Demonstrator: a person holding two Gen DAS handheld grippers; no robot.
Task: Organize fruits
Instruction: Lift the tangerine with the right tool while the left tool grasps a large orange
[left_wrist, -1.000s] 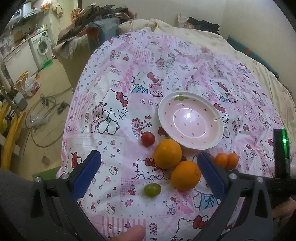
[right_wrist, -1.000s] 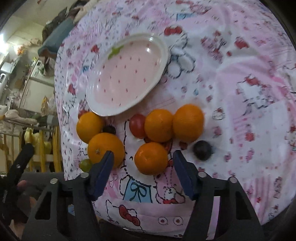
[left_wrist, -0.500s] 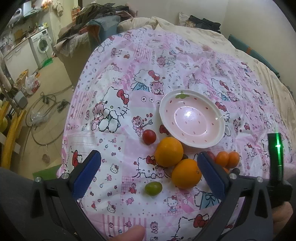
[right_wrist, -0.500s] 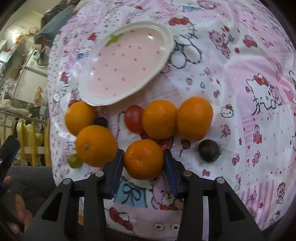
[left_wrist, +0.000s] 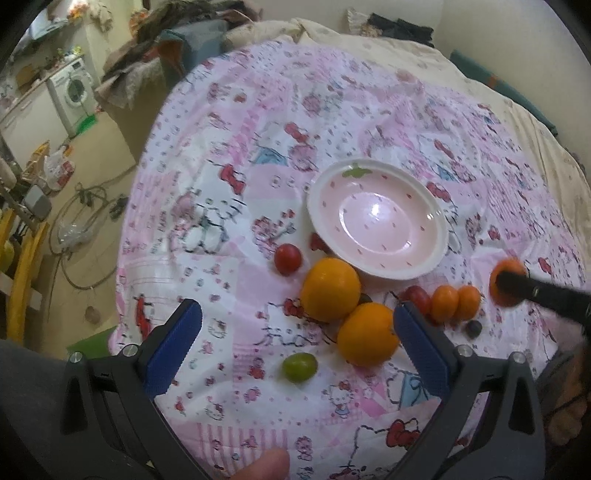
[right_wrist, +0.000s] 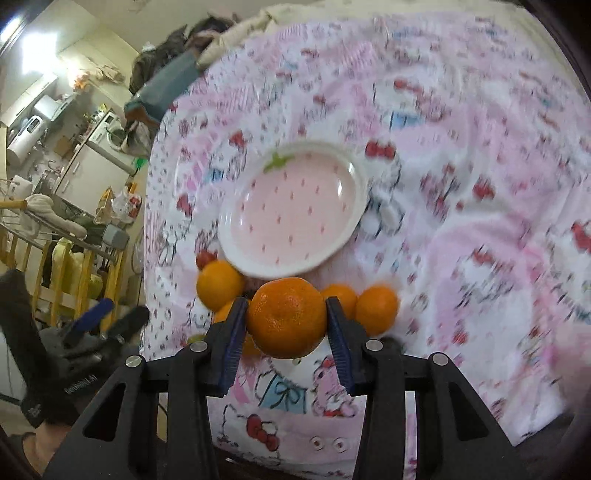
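Between the two blue pads of the right tongs (right_wrist: 286, 317) sits a small orange (right_wrist: 286, 317), squeezed tight from both sides and lifted clear of the bed (right_wrist: 461, 166). The pink plate (right_wrist: 236, 236) lies straight ahead of it, just past the fruit and a little lower, so I think the move to come is a short push forward and then down. The orange is round, so it has no long side to line up. The plate has nothing in it, so any spot inside will do.

The left tongs (left_wrist: 295, 332) are wide and hold nothing. They hang over a big orange (left_wrist: 367, 334), a second big orange (left_wrist: 330, 288) and a green fruit (left_wrist: 299, 366), all on the bed near the plate's close edge. A red fruit (left_wrist: 287, 259) is just left of the plate. The right tongs are nearer the plate with fruit in hand, so that side should go first.
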